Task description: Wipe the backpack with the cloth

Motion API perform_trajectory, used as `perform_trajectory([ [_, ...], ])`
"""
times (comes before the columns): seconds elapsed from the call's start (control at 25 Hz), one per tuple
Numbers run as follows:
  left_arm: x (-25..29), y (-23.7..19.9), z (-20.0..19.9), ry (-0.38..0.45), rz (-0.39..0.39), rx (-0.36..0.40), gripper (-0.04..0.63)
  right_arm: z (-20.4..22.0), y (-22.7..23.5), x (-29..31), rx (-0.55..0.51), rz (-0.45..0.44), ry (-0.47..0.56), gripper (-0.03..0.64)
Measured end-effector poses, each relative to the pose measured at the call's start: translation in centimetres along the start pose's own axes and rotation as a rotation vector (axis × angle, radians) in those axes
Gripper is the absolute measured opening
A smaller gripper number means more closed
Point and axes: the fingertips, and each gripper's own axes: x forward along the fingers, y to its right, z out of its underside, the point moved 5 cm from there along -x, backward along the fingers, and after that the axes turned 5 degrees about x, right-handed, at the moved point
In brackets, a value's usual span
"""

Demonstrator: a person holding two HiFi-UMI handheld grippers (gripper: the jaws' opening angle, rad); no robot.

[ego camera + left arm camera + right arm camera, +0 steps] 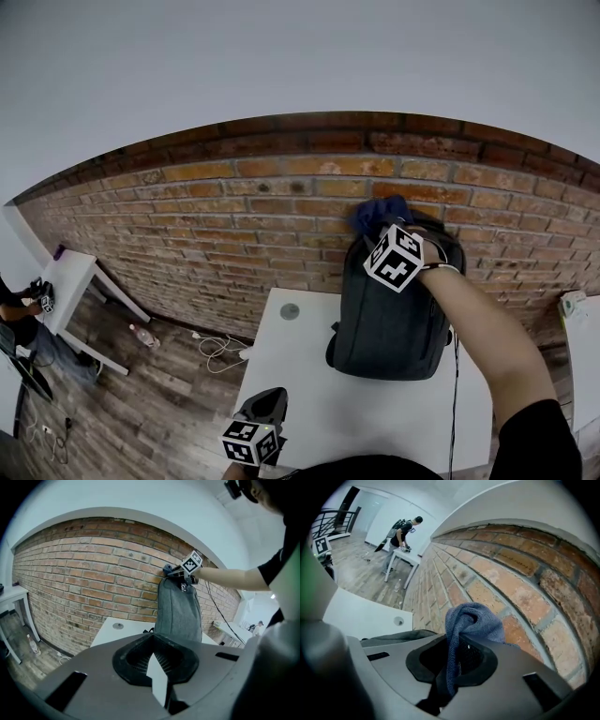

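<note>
Right gripper view, cloth (474, 620) clamped in gripper (452, 667)

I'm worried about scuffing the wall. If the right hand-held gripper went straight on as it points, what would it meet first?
Probably the brick wall, with the blue cloth clamped in the right hand-held gripper touching first; how near is unclear.

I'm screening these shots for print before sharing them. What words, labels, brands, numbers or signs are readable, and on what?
No readable text in any view.
Marker cubes, upper and lower: black-and-white square patterns only, no letters or numbers.
Backpack: no logo or label shows.
Cloth: plain.
Bottle on the floor: any print is too small to read.
</note>
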Motion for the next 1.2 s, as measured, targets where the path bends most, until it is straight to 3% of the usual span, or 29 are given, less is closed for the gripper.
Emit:
perform_trajectory([
  [0.44, 1.4, 1.1, -1.6, 0.007, 0.044, 0.049, -0.003, 5.8, 5.2, -4.1, 0.225, 0.103, -0.019, 0.04],
  [0.64, 2.1, 2.3, -2.0, 0.004, 0.077, 0.074, -0.003, 9.6, 8.0, -6.0, 0.444, 0.125, 0.012, 0.04],
  [0.92, 2.1, 2.7, -2.1, 0.001, 0.092, 0.096, -0.003, 15.4, 11.0, -8.7, 0.881, 0.115, 0.057, 0.04],
  [1.2, 2.1, 3.5, -2.2, -0.007, 0.101, 0.106, -0.003, 19.5, 10.8, -10.1, 1.02, 0.04, 0.046, 0.04],
])
